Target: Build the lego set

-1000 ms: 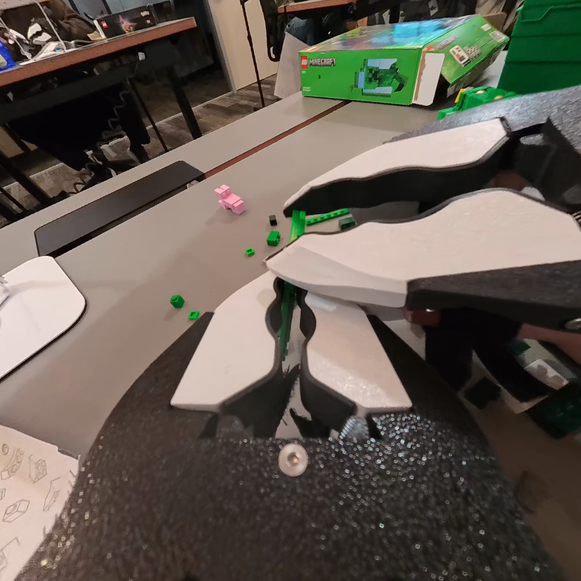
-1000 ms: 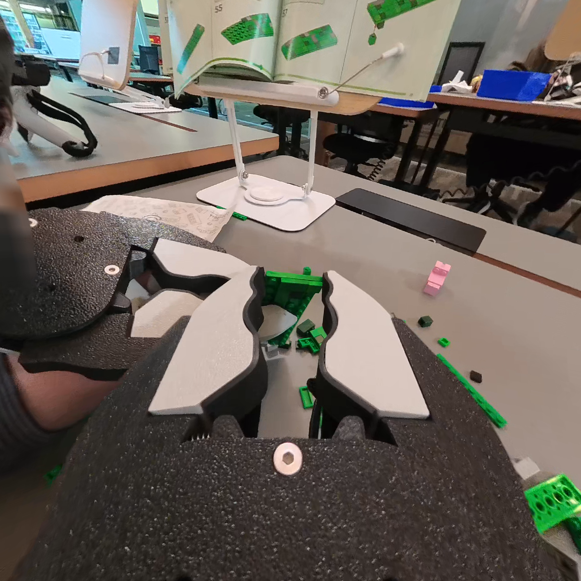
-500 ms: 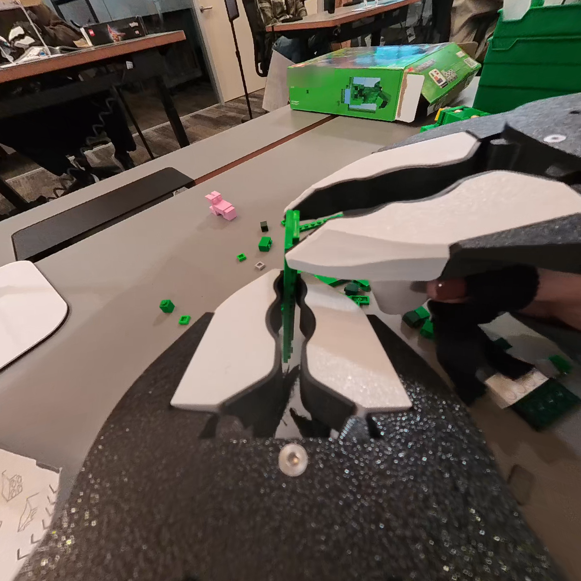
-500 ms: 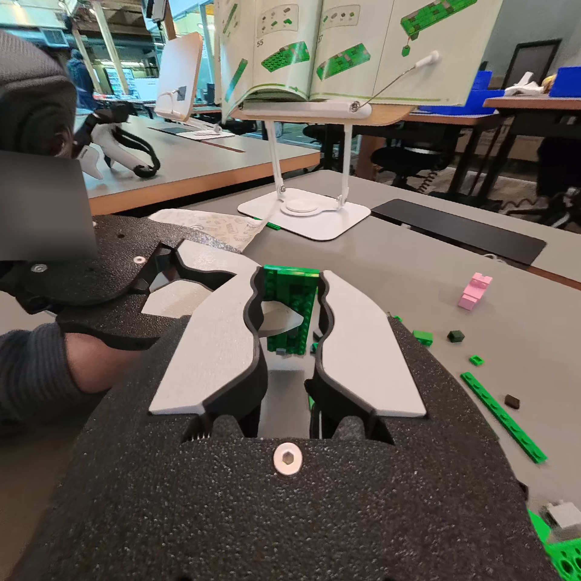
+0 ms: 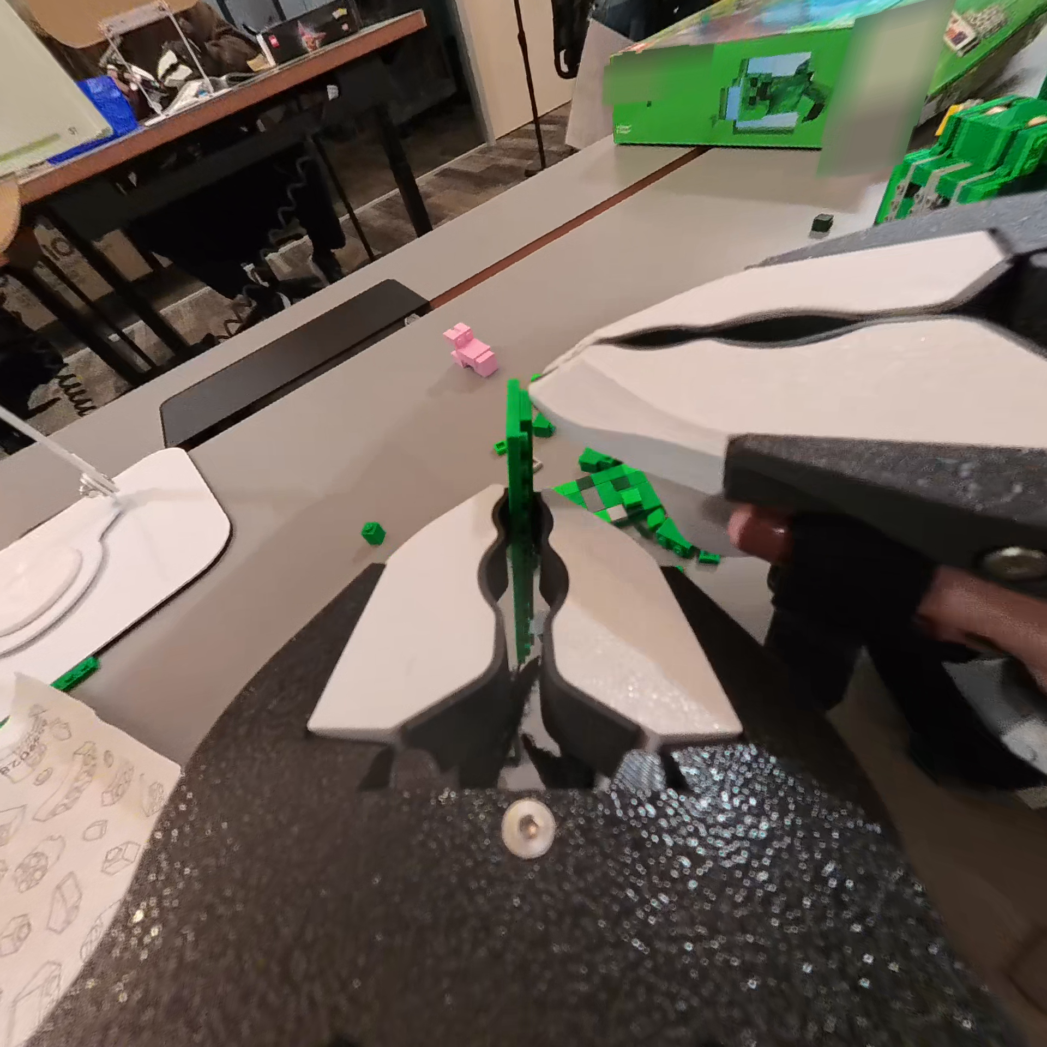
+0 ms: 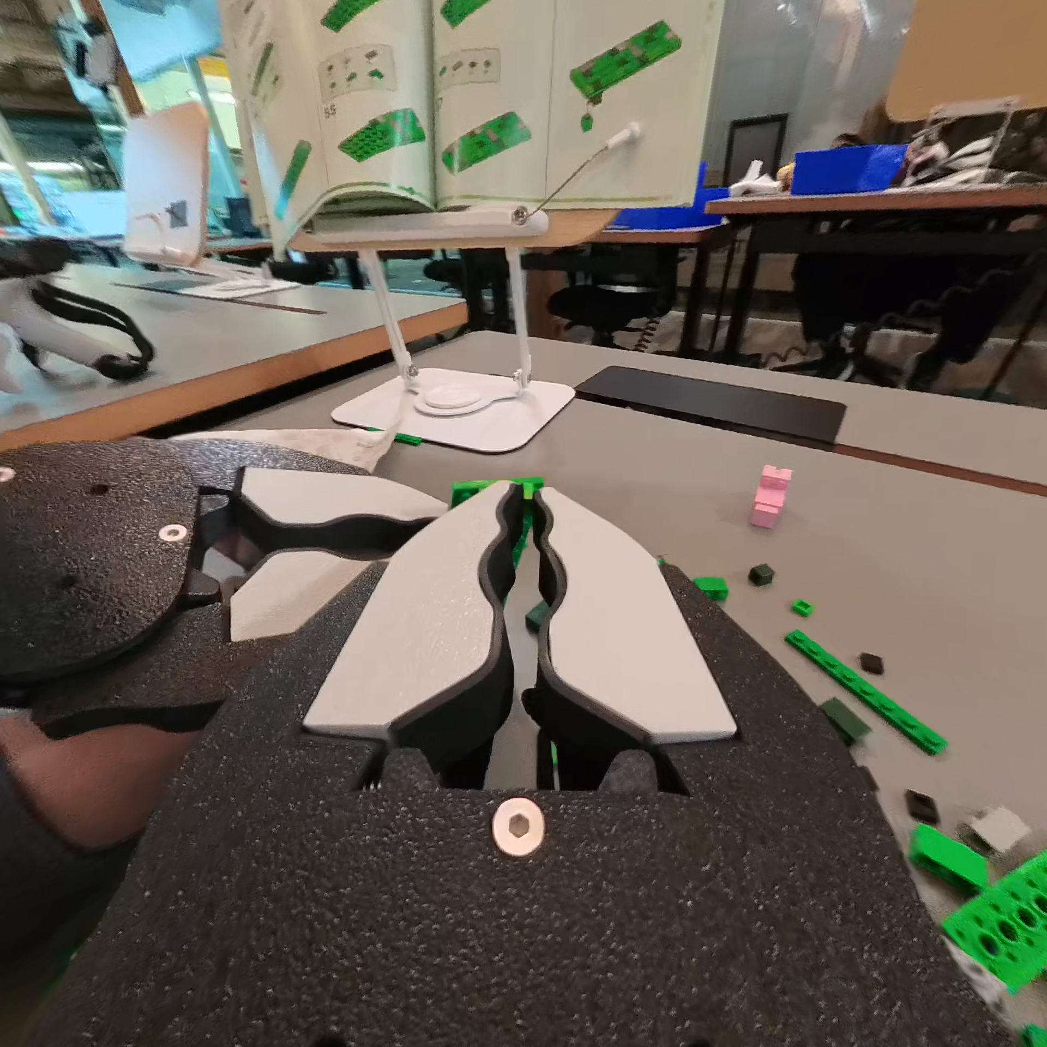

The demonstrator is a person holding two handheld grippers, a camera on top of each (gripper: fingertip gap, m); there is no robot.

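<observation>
My left gripper (image 5: 520,499) is shut on a thin green lego plate build (image 5: 519,447), held upright and edge-on above the grey table (image 5: 351,453). My right gripper (image 6: 527,490) comes in from the right in the left wrist view (image 5: 541,388). Its jaws are closed at the plate's top edge, with a bit of the green plate (image 6: 475,488) showing between and beside the tips. The left gripper's fingers (image 6: 317,498) show at the left in the right wrist view. The lower part of the plate is hidden between my fingers.
A pile of loose green pieces (image 5: 620,498) lies under the right gripper. A pink pig (image 6: 769,498), a long green plate (image 6: 864,690) and small bricks lie to the right. An instruction book on a white stand (image 6: 453,411) stands ahead; a green box (image 5: 736,96) and green model (image 5: 974,164) are far right. Less than 4 cm separates the two grippers' tips. From either gripper's tips it is about 20 cm to the pink pig (image 6: 769,498). Look for it in the left wrist view (image 5: 476,348) too.
My right gripper's jaws, open around the plate before, have closed at its top edge. Both grippers have lifted the plate higher above the table.
</observation>
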